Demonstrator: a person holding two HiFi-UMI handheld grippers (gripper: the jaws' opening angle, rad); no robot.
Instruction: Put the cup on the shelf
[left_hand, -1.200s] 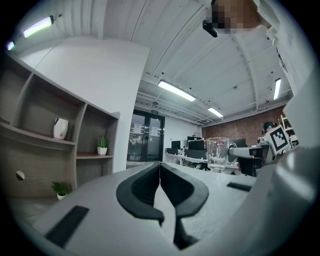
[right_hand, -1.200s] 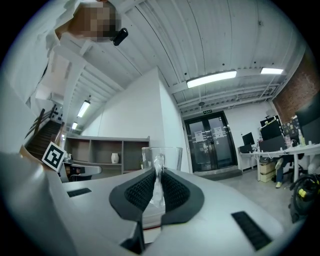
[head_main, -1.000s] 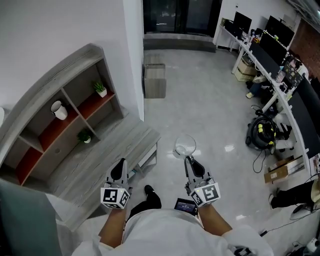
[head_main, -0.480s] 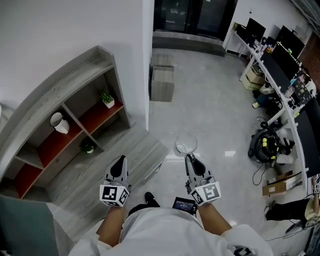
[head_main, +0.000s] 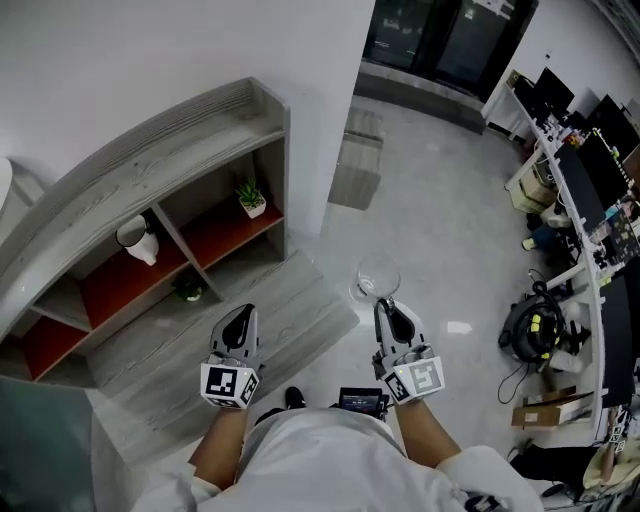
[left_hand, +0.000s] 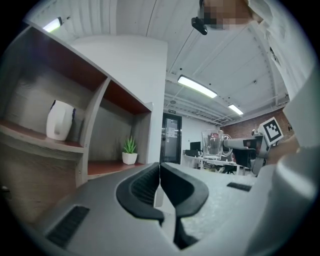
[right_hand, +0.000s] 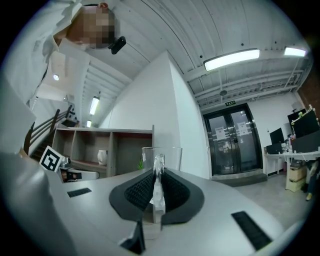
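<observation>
Cup (head_main: 376, 276), handle clamped in the right gripper (head_main: 388, 310), hangs right of the shelf (head_main: 190, 120), unplaced; left gripper (head_main: 240, 325) closed, empty.

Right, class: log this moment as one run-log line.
right gripper: shut on glass cup, by handle | left gripper: shut, empty | glass cup: not yet on shelf

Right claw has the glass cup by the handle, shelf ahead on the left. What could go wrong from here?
1. The right claw grips only the thin handle of the glass cup, so the cup may swivel or slip, and it hangs over hard floor.
2. The shelf already holds a white vase and a potted plant; the cup could knock one going in.
</observation>
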